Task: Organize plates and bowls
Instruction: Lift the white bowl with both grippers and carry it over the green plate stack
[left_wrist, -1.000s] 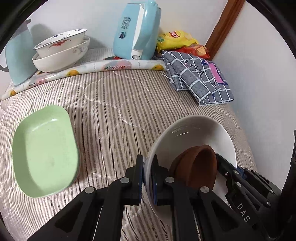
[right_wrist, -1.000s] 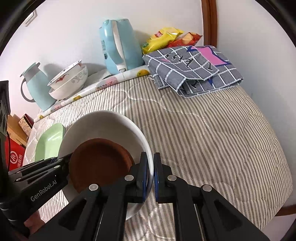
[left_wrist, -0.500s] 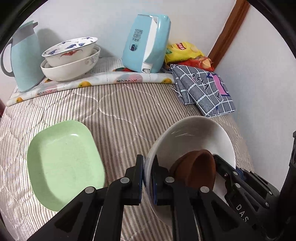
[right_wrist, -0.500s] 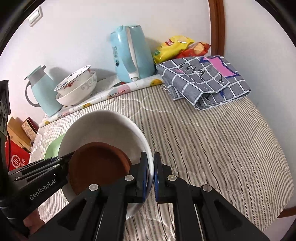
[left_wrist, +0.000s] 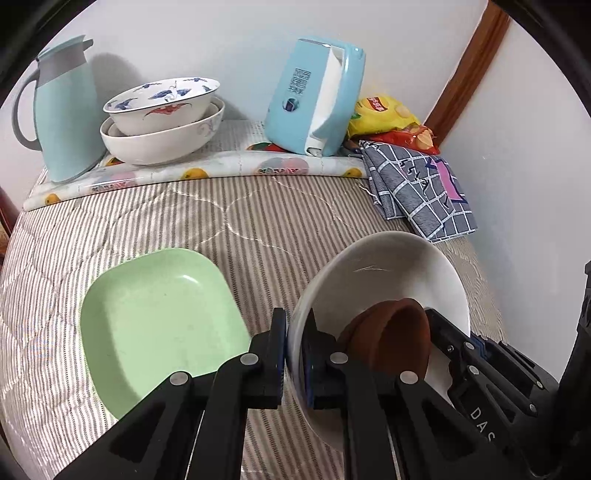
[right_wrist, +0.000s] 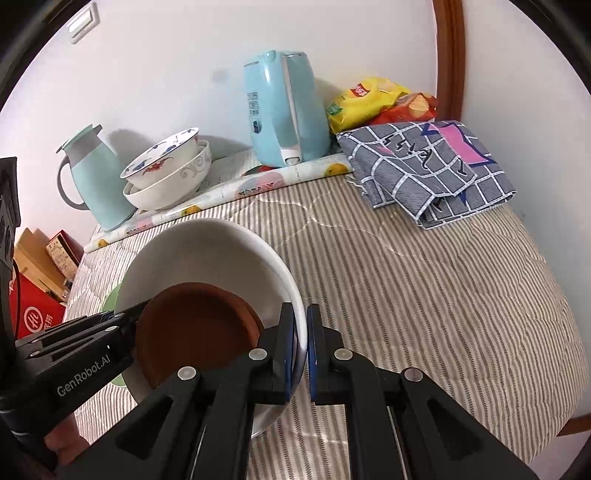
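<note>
- Striped quilted cloth covers the desk (left_wrist: 258, 221), which carries everything here; two patterned bowls (left_wrist: 162, 118) sit nested at the back by the wall, between a jug (left_wrist: 62, 110) and a kettle (left_wrist: 314, 96).
- Pale green and rectangular, the dish (left_wrist: 155, 321) lies flat and empty just left of the lifted load.
- White, glossy and round, the plate (left_wrist: 388, 273) is held tilted above the cloth, and carrying it looks like the step in hand.
- Both tools pinch its rim from opposite sides: the left tool (left_wrist: 293, 354) and the right tool (right_wrist: 301, 354), each pressed tight on the edge.
- Small and matte brown, the saucer (right_wrist: 195, 332) rests inside the plate, and a steeper tilt could slide it.
- Next, I judge, the pair must be lowered level onto the green dish or by the bowls.
</note>
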